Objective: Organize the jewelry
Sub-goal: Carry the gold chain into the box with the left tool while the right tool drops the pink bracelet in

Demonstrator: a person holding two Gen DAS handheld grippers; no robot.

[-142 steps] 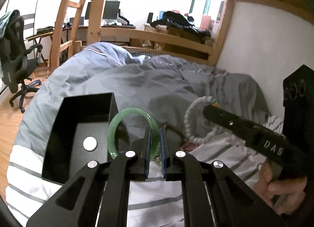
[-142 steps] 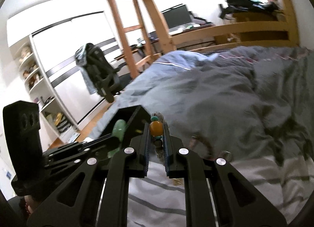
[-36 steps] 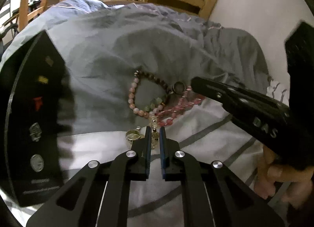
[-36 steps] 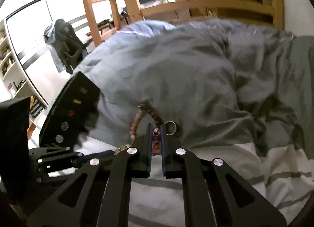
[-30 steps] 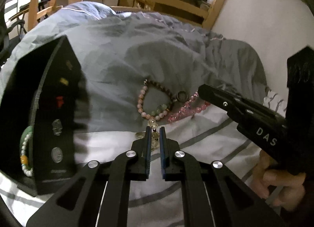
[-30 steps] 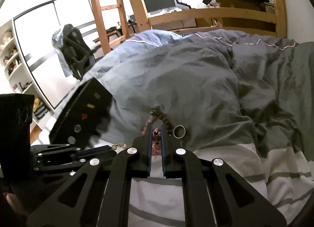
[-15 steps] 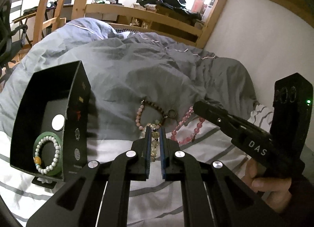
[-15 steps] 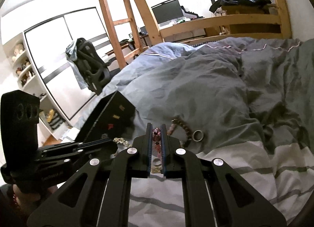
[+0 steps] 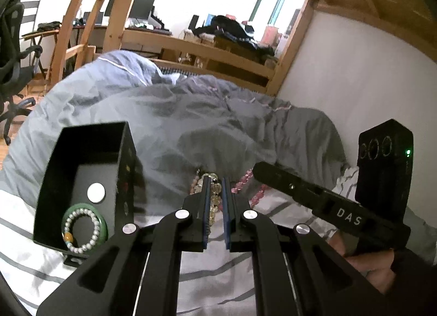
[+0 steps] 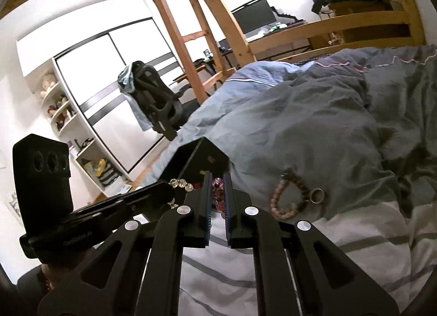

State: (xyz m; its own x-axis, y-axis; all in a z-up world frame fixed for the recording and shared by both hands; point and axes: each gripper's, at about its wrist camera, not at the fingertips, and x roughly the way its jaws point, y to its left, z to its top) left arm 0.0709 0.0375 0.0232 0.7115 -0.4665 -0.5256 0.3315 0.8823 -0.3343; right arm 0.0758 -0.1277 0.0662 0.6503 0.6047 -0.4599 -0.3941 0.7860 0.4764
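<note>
A black box stands open on the bed, near its left edge; a green bangle and a white bead bracelet are already stored inside. A clear crystal bracelet is clamped in the jaws of the left gripper, and a pink crystal bracelet is pinched by the jaws of the right gripper. Both are held lifted off the duvet. A pink-and-brown bead bracelet and a metal ring are left lying on the bed. The task is judged roughly half done.

Wooden loft-bed frame; grey duvet; bright windows
</note>
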